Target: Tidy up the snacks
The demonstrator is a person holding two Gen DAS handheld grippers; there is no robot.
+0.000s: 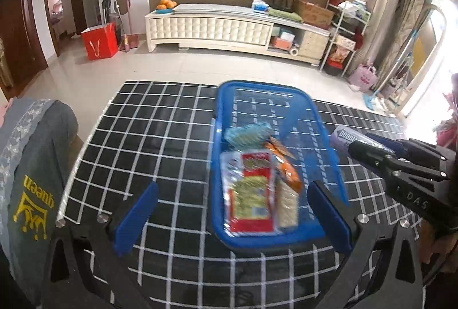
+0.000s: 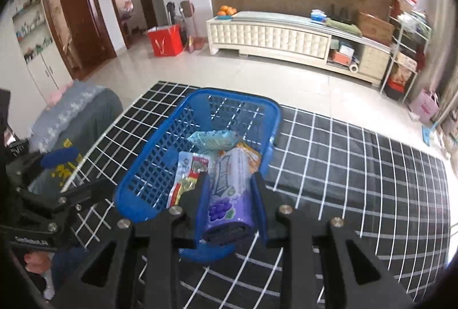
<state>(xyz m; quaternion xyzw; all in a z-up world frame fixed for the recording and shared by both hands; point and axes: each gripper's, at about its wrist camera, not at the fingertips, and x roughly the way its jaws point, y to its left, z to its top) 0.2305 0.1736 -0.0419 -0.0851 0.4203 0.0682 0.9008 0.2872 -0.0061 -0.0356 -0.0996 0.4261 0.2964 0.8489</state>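
Observation:
A blue plastic basket [image 1: 223, 97] stands on the black checked tablecloth and also shows in the right wrist view [image 2: 154, 166]. It holds a red and white snack pack [image 1: 252, 188], an orange pack [image 1: 286, 168] and a light blue pack [image 1: 247, 134]. My left gripper [image 1: 232, 211] is open and empty, its fingers either side of the basket's near end. My right gripper [image 2: 230, 188] is shut on a purple grape snack pack [image 2: 226, 194], held over the basket's near right corner. It appears at the right of the left wrist view [image 1: 369, 148].
A grey cushion [image 1: 31, 166] with yellow print lies at the table's left edge. The checked tablecloth [image 2: 357, 166] stretches to the right of the basket. Beyond the table are a tiled floor, a white cabinet [image 1: 217, 28] and a red bag [image 1: 98, 43].

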